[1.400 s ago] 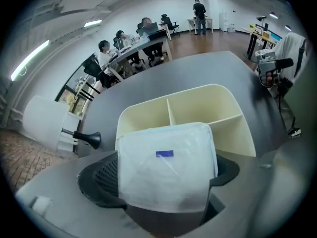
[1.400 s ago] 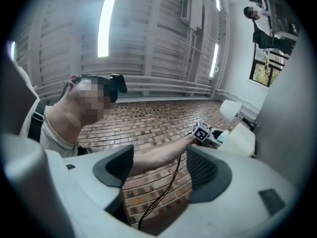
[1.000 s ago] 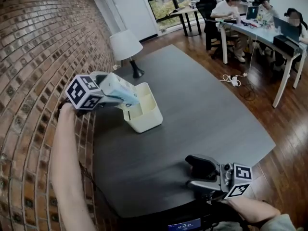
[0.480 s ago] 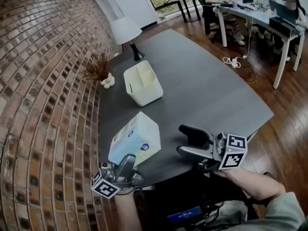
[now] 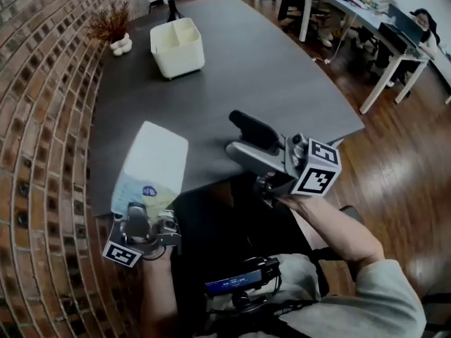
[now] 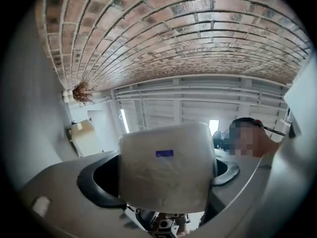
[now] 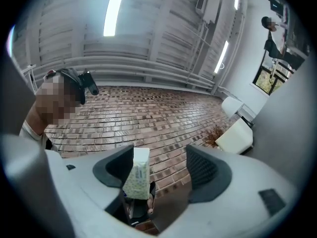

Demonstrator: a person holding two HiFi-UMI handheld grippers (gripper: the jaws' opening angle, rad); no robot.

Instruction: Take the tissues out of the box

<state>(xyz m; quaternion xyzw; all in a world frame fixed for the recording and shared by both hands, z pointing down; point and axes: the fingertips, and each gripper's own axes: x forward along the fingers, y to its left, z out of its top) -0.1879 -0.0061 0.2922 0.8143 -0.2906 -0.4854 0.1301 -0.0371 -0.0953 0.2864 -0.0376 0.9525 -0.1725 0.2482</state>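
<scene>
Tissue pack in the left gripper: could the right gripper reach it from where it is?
Probably yes. The right gripper is open and empty, beside the tissue pack, with nothing between them over the table. The left gripper clamps only its near end.

Middle and right of surface [image 5: 282,76]: bare, open through to the far edge.
Far left corner: white box [image 5: 177,48] and plant [image 5: 113,28] stand near each other, a gap between them.
Left edge: brick wall [image 5: 42,118] runs close alongside.
Near left corner: tissue pack [image 5: 156,162], clamped in the left gripper [image 5: 144,210], blocks the edge.
Near edge: right gripper [image 5: 236,134], jaws apart, juts over the surface; a clear strip separates it from the pack.
</scene>
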